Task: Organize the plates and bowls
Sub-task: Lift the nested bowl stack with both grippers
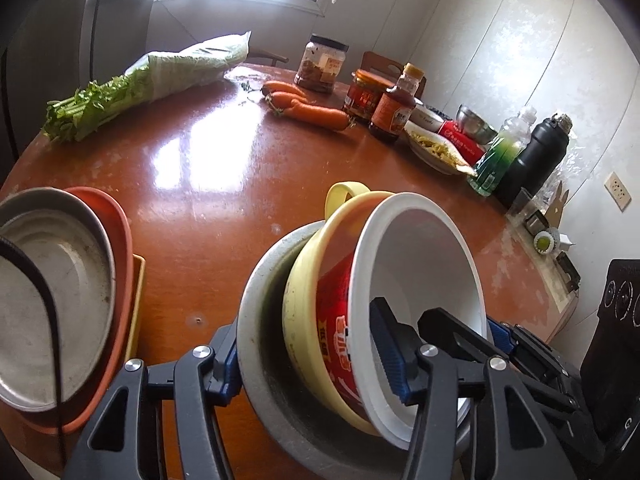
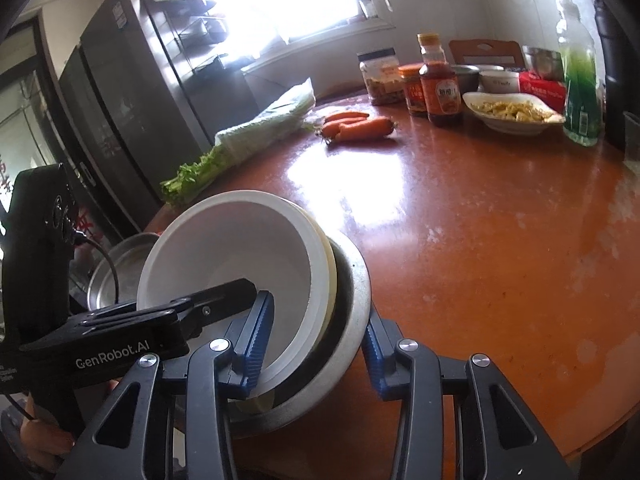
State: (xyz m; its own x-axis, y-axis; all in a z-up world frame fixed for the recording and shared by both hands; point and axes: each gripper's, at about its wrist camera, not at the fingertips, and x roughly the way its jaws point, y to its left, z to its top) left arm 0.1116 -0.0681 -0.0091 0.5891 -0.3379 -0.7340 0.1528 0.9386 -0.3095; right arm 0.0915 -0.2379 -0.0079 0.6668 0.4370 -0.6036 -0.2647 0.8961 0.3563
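Nested bowls fill the near foreground of both views, tipped on edge: a grey metal bowl (image 1: 256, 320) outermost, a yellow bowl (image 1: 304, 304) with a loop handle inside it, and a red-and-white paper bowl (image 1: 420, 264) innermost, its mouth turned sideways.

Left tool (image 1: 308, 348) reaches level from the near edge of the bench (image 1: 224, 160) — fingers spread wide across the stack, one blue pad outside the metal bowl's wall, the other inside the paper bowl. Right tool (image 2: 316, 344) comes in from the opposite side, spanning the same stack, one pad inside the paper bowl, one outside the metal rim. Both hold the stack.

At the bench's near left edge — a metal plate (image 1: 48, 304) on an orange plate (image 1: 120, 240) over a yellow tray (image 1: 138, 300). Carrots (image 1: 316, 114) lie toward the far edge.
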